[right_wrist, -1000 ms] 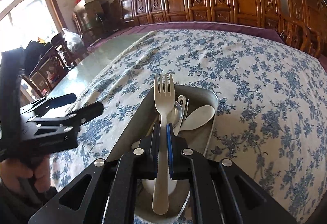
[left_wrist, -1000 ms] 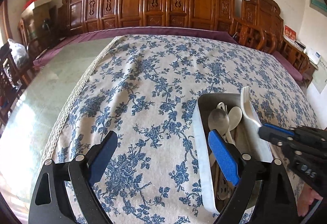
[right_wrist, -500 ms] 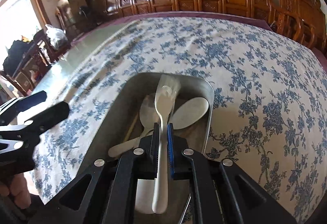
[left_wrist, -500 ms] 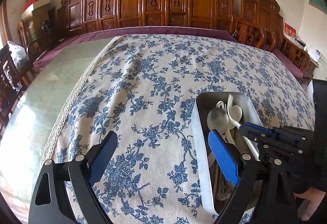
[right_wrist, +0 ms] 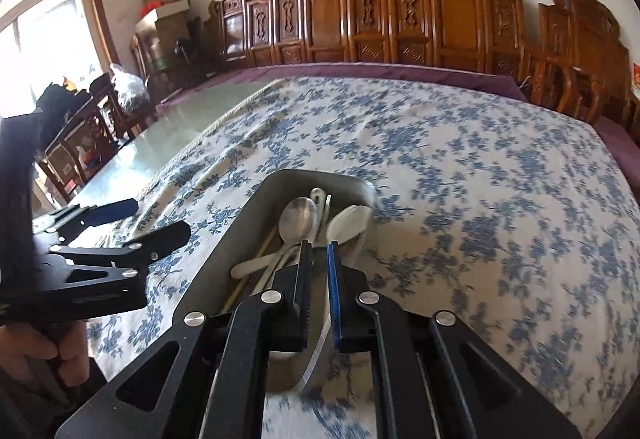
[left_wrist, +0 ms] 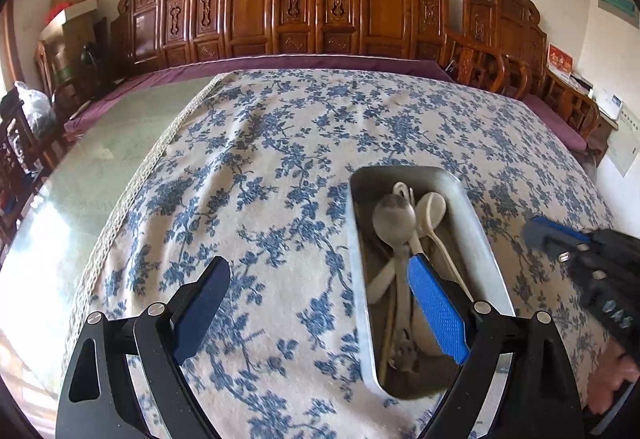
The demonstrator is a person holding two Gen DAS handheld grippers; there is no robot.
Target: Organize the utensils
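Observation:
A metal tray [left_wrist: 357, 279] [right_wrist: 320, 173] lies on the blue-flowered tablecloth [left_wrist: 260, 167]. It holds a steel spoon [left_wrist: 394, 215] [right_wrist: 298, 223], a white spoon [left_wrist: 431, 206] [right_wrist: 349, 223] and several other pale utensils in a heap. My left gripper [left_wrist: 320, 303] [right_wrist: 158, 219] stands wide open, its right finger over the tray and its left finger over bare cloth. My right gripper [right_wrist: 319, 247] hovers at the tray's near end, its pads almost together with nothing between them. In the left wrist view the right gripper [left_wrist: 538, 235] is blurred, just right of the tray.
Carved wooden chairs [left_wrist: 320, 7] line the far wall behind a purple cloth edge [left_wrist: 280, 61]. Bare glass tabletop [left_wrist: 80, 179] runs along the left beyond the lace hem. A hand [right_wrist: 60, 355] grips the left tool's handle.
The white fork that my right gripper held over the tray is no longer between its pads. That gripper has drawn back to the tray's right side.

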